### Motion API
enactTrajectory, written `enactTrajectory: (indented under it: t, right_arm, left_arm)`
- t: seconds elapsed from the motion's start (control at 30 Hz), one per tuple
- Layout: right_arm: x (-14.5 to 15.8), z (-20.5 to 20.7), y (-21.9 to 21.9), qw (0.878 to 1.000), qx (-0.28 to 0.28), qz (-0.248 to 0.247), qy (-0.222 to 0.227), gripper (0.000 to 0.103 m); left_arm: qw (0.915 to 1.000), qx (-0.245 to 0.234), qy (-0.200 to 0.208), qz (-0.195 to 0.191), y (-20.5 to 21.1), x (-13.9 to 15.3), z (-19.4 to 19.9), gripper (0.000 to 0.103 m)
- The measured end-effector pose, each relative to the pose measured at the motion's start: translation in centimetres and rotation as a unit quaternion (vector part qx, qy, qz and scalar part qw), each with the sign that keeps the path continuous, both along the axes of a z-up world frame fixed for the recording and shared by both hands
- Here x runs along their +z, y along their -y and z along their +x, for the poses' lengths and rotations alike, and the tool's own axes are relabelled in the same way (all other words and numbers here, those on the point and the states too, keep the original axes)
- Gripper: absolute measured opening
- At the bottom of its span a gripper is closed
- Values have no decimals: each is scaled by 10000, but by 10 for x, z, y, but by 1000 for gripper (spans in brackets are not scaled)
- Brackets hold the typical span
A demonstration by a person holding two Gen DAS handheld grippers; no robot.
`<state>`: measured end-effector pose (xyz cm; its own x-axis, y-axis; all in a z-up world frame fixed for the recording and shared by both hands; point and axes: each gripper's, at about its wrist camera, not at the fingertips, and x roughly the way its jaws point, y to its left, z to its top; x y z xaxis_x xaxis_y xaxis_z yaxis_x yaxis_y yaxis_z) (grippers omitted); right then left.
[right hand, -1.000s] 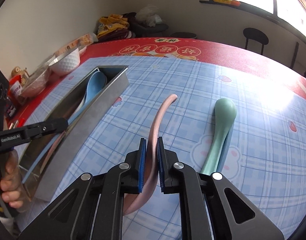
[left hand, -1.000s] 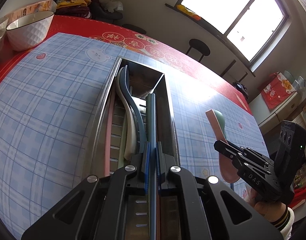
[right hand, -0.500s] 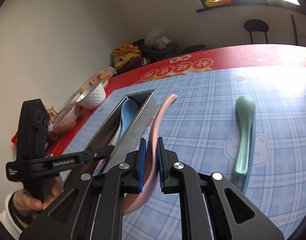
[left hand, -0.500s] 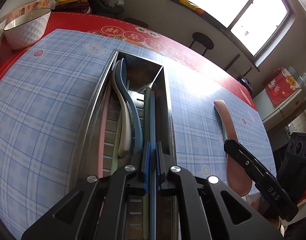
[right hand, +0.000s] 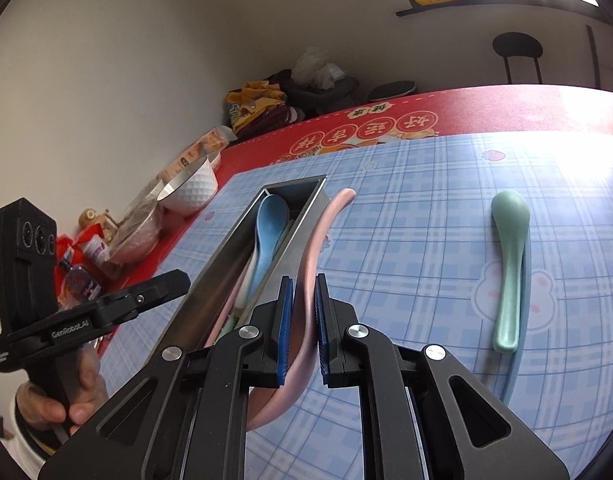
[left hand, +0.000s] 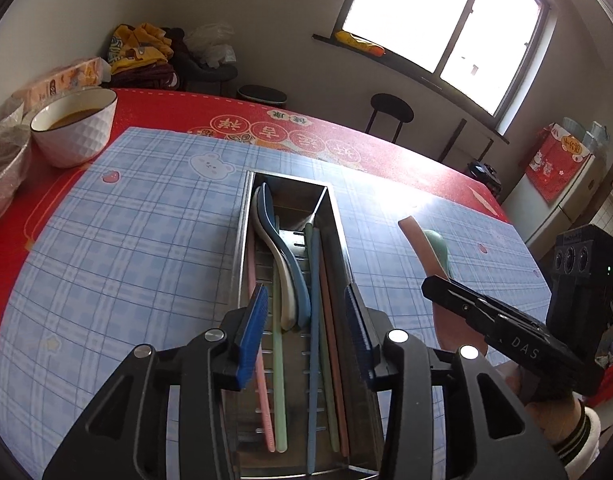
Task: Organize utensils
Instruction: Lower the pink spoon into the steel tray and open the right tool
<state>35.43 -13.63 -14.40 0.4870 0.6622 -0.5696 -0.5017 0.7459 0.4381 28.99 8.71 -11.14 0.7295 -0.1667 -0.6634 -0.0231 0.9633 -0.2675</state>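
Note:
A long steel utensil tray lies on the blue checked mat. It holds a blue spoon, a white spoon, and several pink, green and blue chopsticks. My left gripper is open and empty above the tray's near end. My right gripper is shut on a pink spoon and holds it just right of the tray. A green spoon lies on the mat further right.
A white bowl and a foil-covered bowl stand on the red tablecloth at the left. Snack packets and a small bottle sit by the table's left edge. Stools stand beyond the table.
My left gripper has opened, let go of the blue chopstick in the tray and drawn back. My right gripper has carried the pink spoon left, up to the tray.

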Motion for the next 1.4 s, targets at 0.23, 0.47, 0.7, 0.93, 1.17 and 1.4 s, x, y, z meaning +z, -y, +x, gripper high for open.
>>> enactTrajectory:
  t: [0.23,0.47,0.7,0.93,1.17,1.4]
  right_arm:
    - [7,12,-65,9954,326,-886,170,11]
    - [-1,27,-106,9858,302,-1645,157,11]
    - [-7,40,-123,9801,186,-1978,54,11]
    - [-10,43,-121,9841,172,-1770,-40,13]
    - [8,36,-86,9950,92,-984,137,54]
    - [17,31,-8,9979,-301,-451,349,60]
  left_arm:
    - [9987,136,223,437,-23,6,-25,59]
    - [9984,365,204,383,-45,1,-35,86]
    - [9982,517,97,290,-57,-3,-34,96]
    - [9979,601,67,247,-58,-3,-34,97]
    - [9982,515,95,309,-44,-1,-30,97]
    - [9979,222,304,520,-10,8,-25,97]
